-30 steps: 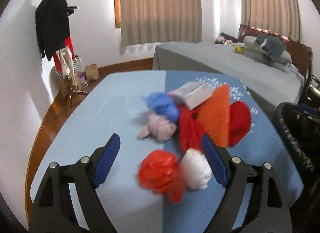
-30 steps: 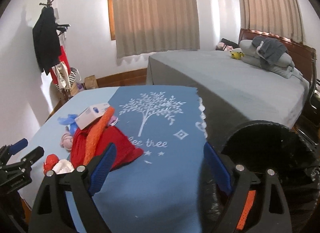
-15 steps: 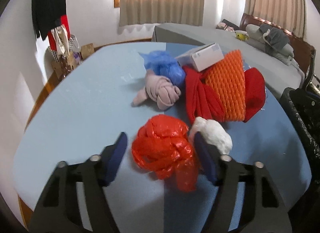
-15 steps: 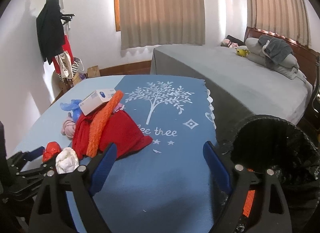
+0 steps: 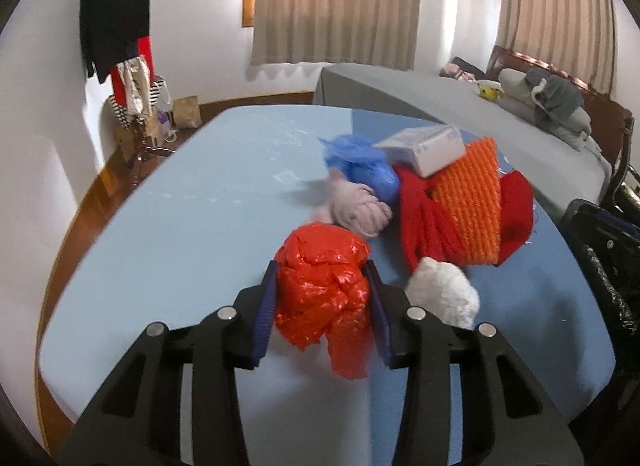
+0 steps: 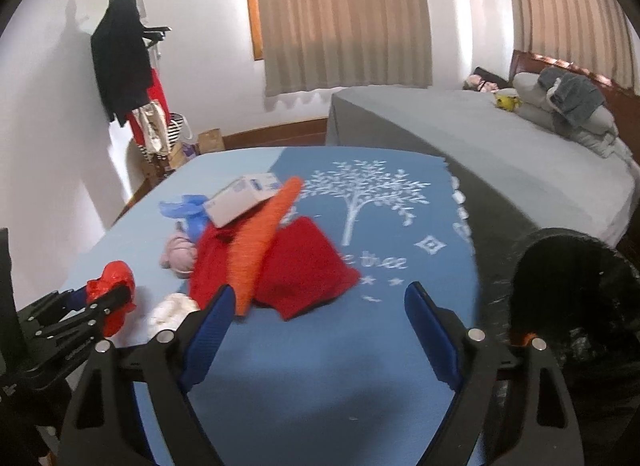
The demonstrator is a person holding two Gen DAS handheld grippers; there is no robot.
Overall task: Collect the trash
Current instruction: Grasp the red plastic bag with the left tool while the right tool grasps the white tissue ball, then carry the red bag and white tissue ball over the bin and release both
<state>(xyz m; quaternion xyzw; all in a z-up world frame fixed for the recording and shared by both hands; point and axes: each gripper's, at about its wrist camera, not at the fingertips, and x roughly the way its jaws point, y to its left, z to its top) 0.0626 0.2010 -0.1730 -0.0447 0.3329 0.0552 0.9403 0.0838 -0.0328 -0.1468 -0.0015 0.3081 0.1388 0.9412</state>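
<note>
My left gripper is shut on a crumpled red plastic bag, its blue pads pressing both sides; the gripper also shows in the right wrist view with the red plastic bag. A white crumpled wad lies just right of it. Behind lie a pink wad, a blue plastic bag, a red cloth, an orange net and a white box. My right gripper is open and empty above the blue tablecloth.
A black-lined trash bin stands off the table's right edge; it also shows in the left wrist view. A grey bed lies behind. A coat rack with clothes and bags stands by the left wall.
My left gripper moved forward onto the red plastic bag and closed on it. My right gripper shifted slightly closer to the table and stayed open.
</note>
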